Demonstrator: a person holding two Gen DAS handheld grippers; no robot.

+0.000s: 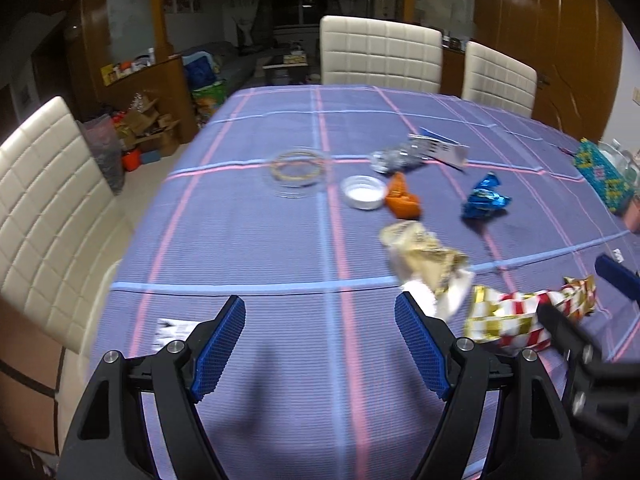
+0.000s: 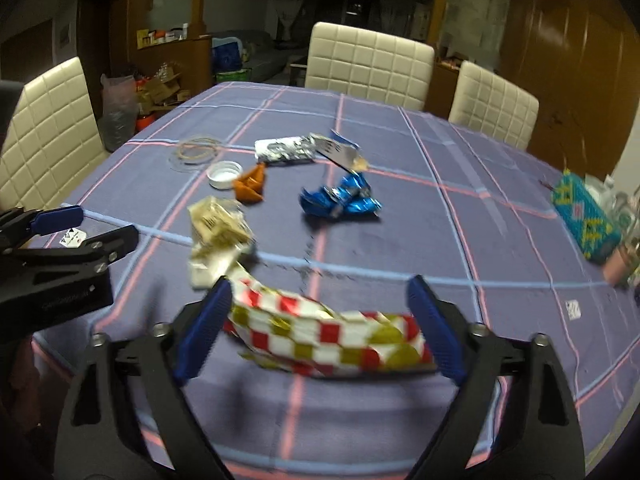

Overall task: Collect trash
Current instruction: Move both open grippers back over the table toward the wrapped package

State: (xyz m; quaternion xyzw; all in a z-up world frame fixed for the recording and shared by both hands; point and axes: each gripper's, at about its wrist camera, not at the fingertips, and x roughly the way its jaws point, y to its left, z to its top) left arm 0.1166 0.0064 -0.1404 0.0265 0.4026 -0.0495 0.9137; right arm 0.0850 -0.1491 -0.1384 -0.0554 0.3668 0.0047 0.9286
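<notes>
Near the table's (image 2: 400, 216) front edge, the red, white and gold checked wrapper (image 2: 332, 336) lies crumpled between the blue pads of the right tongs (image 2: 320, 324). Their jaws stand wide; the left pad is against the wrapper's end, though blur hides whether either pad presses, so no firm grip shows. The left tongs (image 1: 320, 340) stand wide too, with nothing between them, over bare purple checked cloth just to the left of the wrapper.

Just behind the checked wrapper lies a pale gold and white wrapper (image 2: 218, 236), its near end touching or overlapping the checked one. Farther toward the table's middle sit a crumpled blue foil wrapper (image 2: 340, 200), an orange wrapper (image 2: 251, 186), and a white lid (image 2: 224, 174) touching the orange one's left side. Beyond these, a silver and white packet (image 2: 292, 148) lies beside a torn blue-edged piece, and a clear glass dish (image 1: 298, 172) stands toward the table's left edge. A teal and yellow patterned box (image 2: 586, 216) rests at the right edge. Cream quilted chairs (image 2: 368, 64) stand around the far and left sides.
</notes>
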